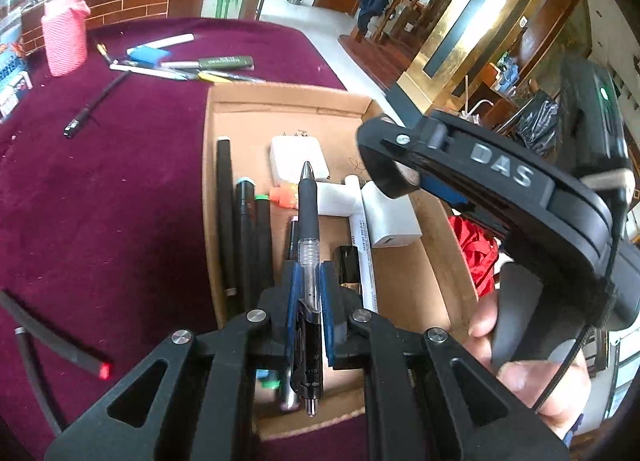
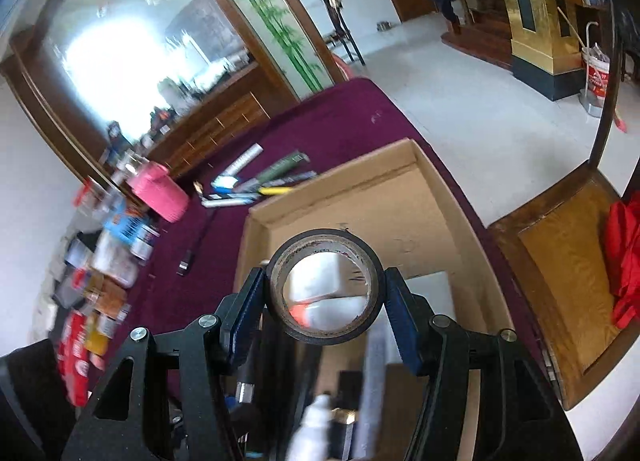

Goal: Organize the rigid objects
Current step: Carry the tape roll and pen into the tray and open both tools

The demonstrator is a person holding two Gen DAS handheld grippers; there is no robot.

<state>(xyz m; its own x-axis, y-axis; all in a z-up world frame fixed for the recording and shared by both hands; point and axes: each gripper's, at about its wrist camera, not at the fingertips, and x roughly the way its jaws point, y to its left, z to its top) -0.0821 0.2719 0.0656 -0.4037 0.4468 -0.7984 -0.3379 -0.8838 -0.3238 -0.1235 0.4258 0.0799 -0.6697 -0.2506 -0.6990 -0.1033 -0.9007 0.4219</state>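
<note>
My left gripper (image 1: pixel 307 281) is shut on a black retractable pen (image 1: pixel 308 221), held lengthwise over a shallow cardboard box (image 1: pixel 280 101). The box holds black pens (image 1: pixel 226 213), white chargers (image 1: pixel 390 215) and a small orange-capped bottle (image 1: pixel 282 197). My right gripper (image 2: pixel 325 295) is shut on a roll of black tape (image 2: pixel 325 237), held upright above the same box (image 2: pixel 452 197). The right gripper also shows in the left wrist view (image 1: pixel 400 185), above the box's right side with the tape between its fingers.
The box lies on a maroon tablecloth (image 1: pixel 100 201). Loose pens and markers (image 1: pixel 188 65) and a pink knitted container (image 1: pixel 64 37) lie beyond the box. A black pen (image 1: pixel 96 105) lies to the left. A wooden chair (image 2: pixel 560 261) with red cloth stands right of the table.
</note>
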